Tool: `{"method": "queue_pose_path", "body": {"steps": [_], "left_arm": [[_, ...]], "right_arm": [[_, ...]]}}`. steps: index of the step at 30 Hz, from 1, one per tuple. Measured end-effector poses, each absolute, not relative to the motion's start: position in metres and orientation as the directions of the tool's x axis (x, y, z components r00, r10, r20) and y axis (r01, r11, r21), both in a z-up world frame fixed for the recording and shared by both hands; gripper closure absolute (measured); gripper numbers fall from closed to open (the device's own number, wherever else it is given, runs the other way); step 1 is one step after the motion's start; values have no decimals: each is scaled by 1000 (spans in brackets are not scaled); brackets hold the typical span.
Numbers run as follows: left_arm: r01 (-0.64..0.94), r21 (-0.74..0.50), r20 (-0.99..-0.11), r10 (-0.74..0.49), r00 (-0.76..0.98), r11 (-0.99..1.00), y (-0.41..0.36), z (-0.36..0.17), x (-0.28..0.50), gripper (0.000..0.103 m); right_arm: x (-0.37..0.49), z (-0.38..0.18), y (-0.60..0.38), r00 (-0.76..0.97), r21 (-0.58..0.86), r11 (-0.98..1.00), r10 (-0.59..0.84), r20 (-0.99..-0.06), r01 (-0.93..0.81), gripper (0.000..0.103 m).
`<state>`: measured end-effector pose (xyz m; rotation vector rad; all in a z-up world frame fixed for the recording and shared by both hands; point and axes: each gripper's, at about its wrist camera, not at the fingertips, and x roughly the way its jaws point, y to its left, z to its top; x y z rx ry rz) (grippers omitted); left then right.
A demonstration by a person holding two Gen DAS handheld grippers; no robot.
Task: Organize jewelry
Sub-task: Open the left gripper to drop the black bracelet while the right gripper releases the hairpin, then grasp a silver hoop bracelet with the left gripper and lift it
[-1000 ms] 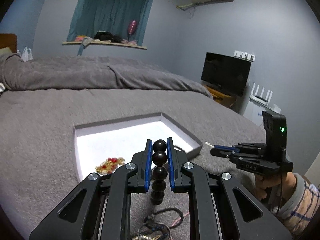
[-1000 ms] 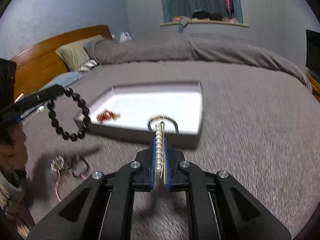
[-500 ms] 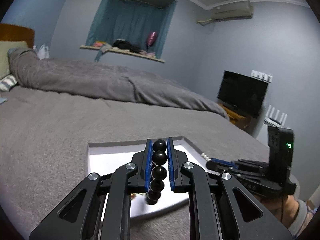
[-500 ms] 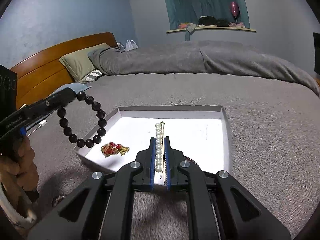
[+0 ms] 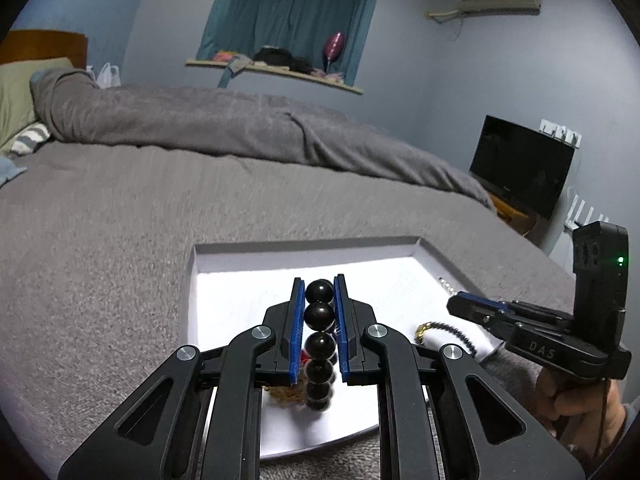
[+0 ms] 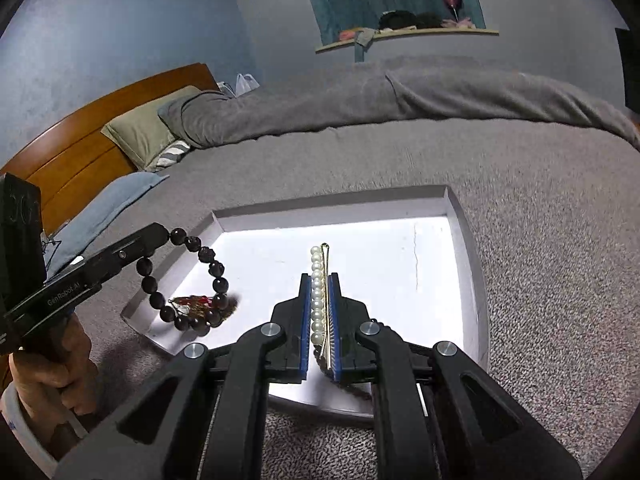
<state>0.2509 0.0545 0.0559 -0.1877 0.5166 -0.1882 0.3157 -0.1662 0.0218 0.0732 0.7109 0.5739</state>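
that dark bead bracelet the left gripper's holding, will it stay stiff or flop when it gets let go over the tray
Probably floppy: the dark bead bracelet hangs as a sagging loop from the left gripper, pinched at only a few beads. Released, it would likely slump into the white tray, perhaps onto the red-and-gold piece. Its round beads might shift slightly.

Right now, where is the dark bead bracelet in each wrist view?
Left wrist: dark bead bracelet bottom centre, pinched in the left gripper.
Right wrist: it hangs at left, over the tray's near-left corner.
Shared landmark: white tray.

Dim bluish room, glare on the white tray [image 6: 464, 248], fisheye-warped edges.
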Motion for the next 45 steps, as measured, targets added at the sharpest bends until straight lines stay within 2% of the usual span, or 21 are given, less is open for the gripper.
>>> {"method": "queue_pose_path", "body": {"steps": [9, 12, 13, 14, 16, 18, 20, 22, 25, 27, 28, 39, 45], "left_arm": [[122, -209, -533, -217, 818, 970, 53, 45, 260, 88], [129, -224, -540, -234, 809, 966, 54, 44, 260, 81], [129, -224, -542, -233, 808, 966, 53, 44, 260, 75], [128, -224, -544, -233, 806, 966, 53, 44, 260, 74], [124, -226, -552, -232, 801, 966, 53, 44, 260, 73], [127, -222, -557, -233, 797, 967, 53, 45, 259, 69], [136, -204, -558, -230, 798, 969, 50, 47, 255, 58], [147, -170, -558, -219, 801, 974, 45, 49, 252, 58], [168, -134, -558, -214, 802, 977, 39, 51, 244, 57], [180, -130, -548, -222, 806, 975, 39, 53, 237, 42], [184, -127, -539, -224, 812, 975, 39, 54, 233, 29], [316, -71, -552, -301, 778, 946, 31, 55, 182, 29], [348, -107, -577, -344, 741, 931, 41, 41, 156, 29]], "right_arm": [[322, 9, -160, 596, 230, 868, 475, -647, -441, 94], [321, 9, -161, 599, 229, 868, 475, -645, -441, 94], [321, 9, -161, 601, 228, 869, 473, -644, -440, 93], [321, 9, -162, 601, 228, 868, 474, -644, -440, 91], [319, 10, -163, 606, 227, 870, 473, -639, -439, 78], [315, 12, -163, 614, 226, 869, 475, -631, -440, 72], [311, 17, -166, 624, 225, 867, 480, -617, -444, 68], [307, 20, -167, 632, 223, 867, 482, -607, -446, 63], [301, 23, -167, 639, 211, 867, 479, -602, -452, 61], [296, 24, -169, 644, 204, 867, 478, -597, -455, 57], [293, 24, -170, 649, 201, 867, 478, -592, -456, 56], [257, 29, -185, 649, 191, 855, 495, -577, -483, 51], [243, 25, -186, 630, 170, 847, 494, -599, -503, 48]]}}
